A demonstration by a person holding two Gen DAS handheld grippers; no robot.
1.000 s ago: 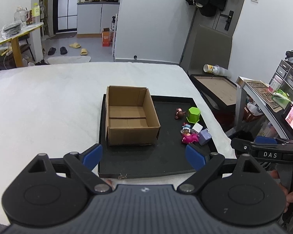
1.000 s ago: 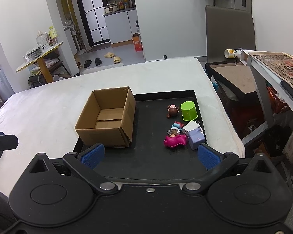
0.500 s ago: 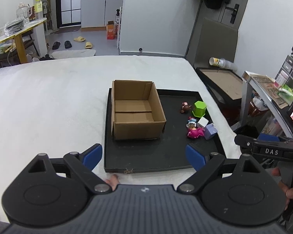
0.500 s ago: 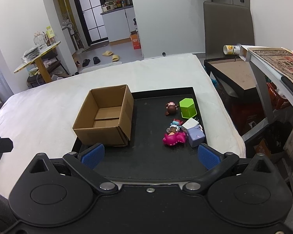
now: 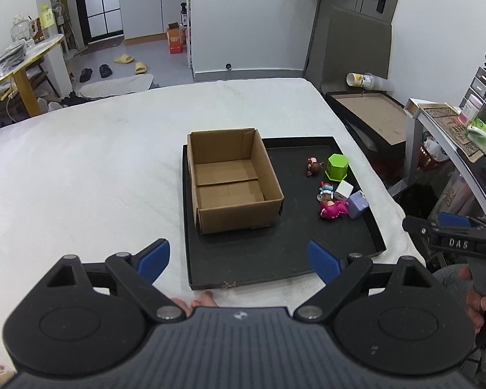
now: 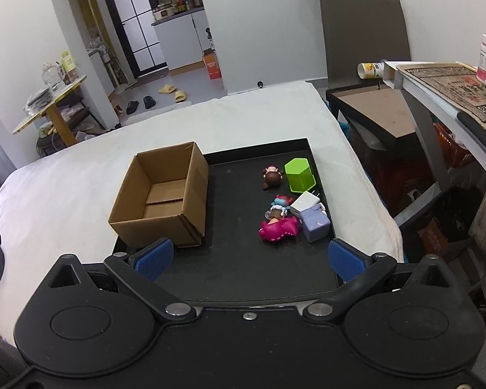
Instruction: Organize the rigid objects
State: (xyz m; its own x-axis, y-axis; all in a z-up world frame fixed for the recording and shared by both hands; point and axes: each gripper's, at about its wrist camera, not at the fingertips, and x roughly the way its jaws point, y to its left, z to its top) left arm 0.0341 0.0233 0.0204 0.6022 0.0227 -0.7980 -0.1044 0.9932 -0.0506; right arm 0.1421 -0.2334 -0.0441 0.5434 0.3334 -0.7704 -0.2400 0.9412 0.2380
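Both grippers are spread wide with nothing between the fingers: the left gripper (image 5: 238, 261) at the bottom of its view, the right gripper (image 6: 248, 257) likewise. A black tray (image 5: 275, 253) lies mid-frame on a white-covered bed (image 5: 81, 178). An open cardboard box (image 5: 233, 181) stands on the tray's left half. At the right lie a green block (image 6: 299, 175), a brown figure (image 6: 271, 177), a white cube (image 6: 304, 206), a lilac cube (image 6: 315, 222) and a pink toy (image 6: 278, 229).

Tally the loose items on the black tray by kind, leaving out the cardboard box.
Toy figures: 3 (brown, blue-haired, pink)
Green hexagonal container: 1
White charger plug: 1
Lavender cube: 1
Total: 6
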